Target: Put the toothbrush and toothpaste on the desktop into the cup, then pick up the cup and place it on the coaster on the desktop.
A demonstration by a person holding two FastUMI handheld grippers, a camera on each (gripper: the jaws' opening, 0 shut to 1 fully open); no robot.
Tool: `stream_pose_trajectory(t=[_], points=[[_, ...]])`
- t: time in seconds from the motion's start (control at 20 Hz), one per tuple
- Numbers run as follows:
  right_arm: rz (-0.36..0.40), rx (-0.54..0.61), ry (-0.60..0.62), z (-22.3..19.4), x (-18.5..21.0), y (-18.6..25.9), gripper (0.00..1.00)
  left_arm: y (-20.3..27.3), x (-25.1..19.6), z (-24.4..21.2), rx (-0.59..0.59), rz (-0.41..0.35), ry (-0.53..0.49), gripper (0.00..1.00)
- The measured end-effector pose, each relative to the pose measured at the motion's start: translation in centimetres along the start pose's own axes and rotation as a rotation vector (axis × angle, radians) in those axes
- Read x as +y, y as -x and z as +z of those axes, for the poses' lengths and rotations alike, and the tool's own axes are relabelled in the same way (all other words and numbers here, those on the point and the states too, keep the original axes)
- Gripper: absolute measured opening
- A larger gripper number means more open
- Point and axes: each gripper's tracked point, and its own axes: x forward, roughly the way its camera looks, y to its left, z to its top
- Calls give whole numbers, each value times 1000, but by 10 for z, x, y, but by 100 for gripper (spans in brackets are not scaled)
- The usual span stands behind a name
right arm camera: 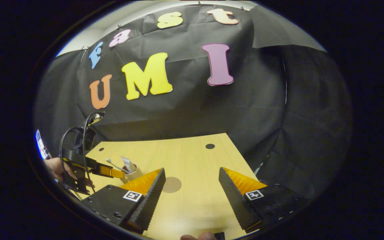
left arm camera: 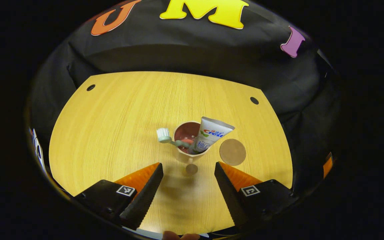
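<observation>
On the wooden desktop [left arm camera: 112,133] the cup [left arm camera: 188,146] stands upright near the middle, with the round coaster [left arm camera: 232,152] flat just beside it. The toothpaste [left arm camera: 210,135] leans in the cup, crimped end up and tilted toward the coaster, while the toothbrush [left arm camera: 167,137] slants the opposite way, bristle head out over the rim. The left gripper [left arm camera: 188,170] hovers level before the cup, fingers spread wide and empty; the right gripper [right arm camera: 192,181] is likewise agape above the desktop, well apart from the cup.

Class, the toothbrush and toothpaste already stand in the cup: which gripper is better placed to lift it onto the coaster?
Left. The left gripper is open and faces the cup; the coaster lies beside it.
</observation>
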Motion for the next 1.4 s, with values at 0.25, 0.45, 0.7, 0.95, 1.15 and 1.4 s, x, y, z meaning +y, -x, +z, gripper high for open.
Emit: stream_pose_trajectory(t=[0.25,0.45,0.7,0.95,1.15,1.4], points=[[-19,21,-15,1,-13,-12,96,-21,-9,-10,127,13,-10,99],[-15,41,-21,0,-18,-20,96,-30,-10,-13,198,41,-44,96],[-29,57,-45,-1,-29,-29,96,-24,-12,-19,270,74,-30,74],[-38,74,-64,-5,-37,-33,93,-1,-20,-15,306,81,-24,64],[-30,81,-65,-6,-37,-34,96,18,-28,-7,320,96,-16,46],[-26,90,-65,-10,-38,-30,93,50,-38,15,326,109,-35,31]])
